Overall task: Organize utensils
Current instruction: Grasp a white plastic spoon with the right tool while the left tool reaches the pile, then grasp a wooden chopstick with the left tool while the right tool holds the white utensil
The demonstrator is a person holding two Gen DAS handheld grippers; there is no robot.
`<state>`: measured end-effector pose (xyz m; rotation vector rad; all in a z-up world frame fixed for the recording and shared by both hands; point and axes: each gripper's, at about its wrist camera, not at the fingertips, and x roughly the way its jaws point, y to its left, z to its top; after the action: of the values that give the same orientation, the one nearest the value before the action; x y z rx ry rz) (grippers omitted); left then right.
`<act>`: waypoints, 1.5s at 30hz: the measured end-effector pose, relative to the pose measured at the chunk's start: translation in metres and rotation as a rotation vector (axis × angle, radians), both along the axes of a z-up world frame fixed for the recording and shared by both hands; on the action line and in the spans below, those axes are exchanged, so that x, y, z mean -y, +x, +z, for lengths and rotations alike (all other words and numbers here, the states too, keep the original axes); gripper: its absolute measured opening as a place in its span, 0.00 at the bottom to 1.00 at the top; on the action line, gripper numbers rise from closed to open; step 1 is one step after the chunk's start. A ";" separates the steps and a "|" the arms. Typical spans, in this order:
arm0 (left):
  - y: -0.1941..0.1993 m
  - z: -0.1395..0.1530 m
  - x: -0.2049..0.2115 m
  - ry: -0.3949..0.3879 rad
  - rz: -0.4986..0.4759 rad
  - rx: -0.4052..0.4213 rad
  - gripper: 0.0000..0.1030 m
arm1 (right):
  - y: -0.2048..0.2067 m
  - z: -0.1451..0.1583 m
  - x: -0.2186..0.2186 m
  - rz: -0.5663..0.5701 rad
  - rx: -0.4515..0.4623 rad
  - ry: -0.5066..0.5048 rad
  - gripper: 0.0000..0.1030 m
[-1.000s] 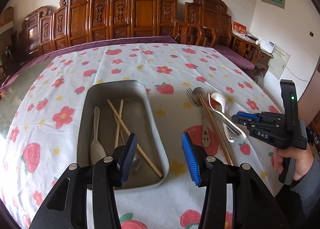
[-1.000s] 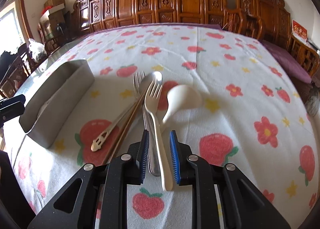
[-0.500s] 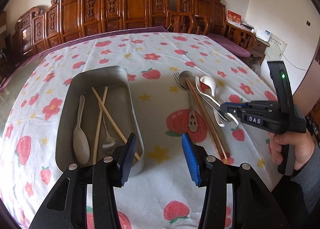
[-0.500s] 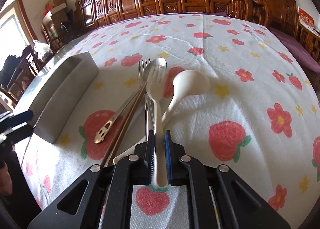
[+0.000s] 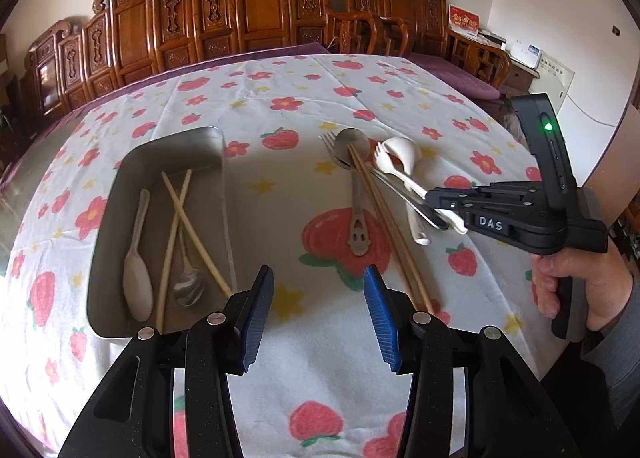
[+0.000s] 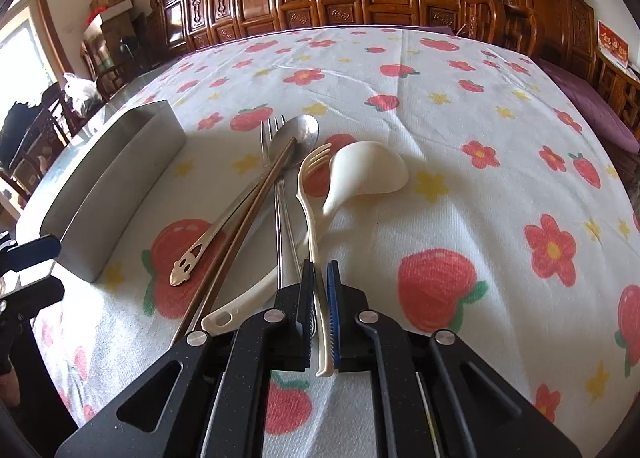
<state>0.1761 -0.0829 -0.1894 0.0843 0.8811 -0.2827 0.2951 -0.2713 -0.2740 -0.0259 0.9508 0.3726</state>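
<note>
A steel tray (image 5: 120, 185) at the left holds a white spoon (image 5: 136, 278), a metal spoon (image 5: 188, 286) and light chopsticks (image 5: 176, 225). To its right lie a metal spoon (image 6: 224, 225), brown chopsticks (image 6: 240, 234), a metal fork (image 6: 280, 217) and a white ladle spoon (image 6: 368, 169). My right gripper (image 6: 318, 270) is shut on the handle of a white plastic fork (image 6: 310, 193), lifted slightly above the pile; it also shows in the left wrist view (image 5: 400, 177). My left gripper (image 5: 318, 290) is open and empty, above the cloth between tray and pile.
The table has a white cloth with red strawberries and flowers (image 5: 280, 105). Carved wooden chairs (image 5: 256, 9) line the far edge. The tray's outer wall (image 6: 104, 185) stands left of the pile in the right wrist view.
My right gripper closed on the white fork's handle and raised it slightly. My left gripper drew back and rose, staying open.
</note>
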 end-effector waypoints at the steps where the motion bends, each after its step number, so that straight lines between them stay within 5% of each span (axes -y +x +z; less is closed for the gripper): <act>1: 0.001 -0.001 0.005 -0.002 -0.007 -0.006 0.43 | 0.000 0.000 0.000 0.002 -0.002 0.002 0.06; 11: 0.019 -0.019 0.040 0.005 -0.048 -0.070 0.43 | -0.003 0.025 0.020 -0.018 0.074 0.109 0.04; 20: 0.038 -0.039 0.065 0.064 -0.064 -0.103 0.41 | 0.000 0.027 0.025 -0.047 0.088 0.106 0.04; 34: 0.047 -0.050 0.071 0.104 -0.076 -0.135 0.08 | -0.001 0.028 0.021 -0.046 0.096 0.101 0.04; 45: 0.040 -0.036 0.057 0.054 -0.069 -0.118 0.04 | -0.004 0.031 0.012 -0.022 0.101 0.088 0.04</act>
<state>0.2157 -0.1395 -0.2257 0.1498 1.0046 -0.3311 0.2914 -0.2829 -0.2427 0.0456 0.8338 0.3887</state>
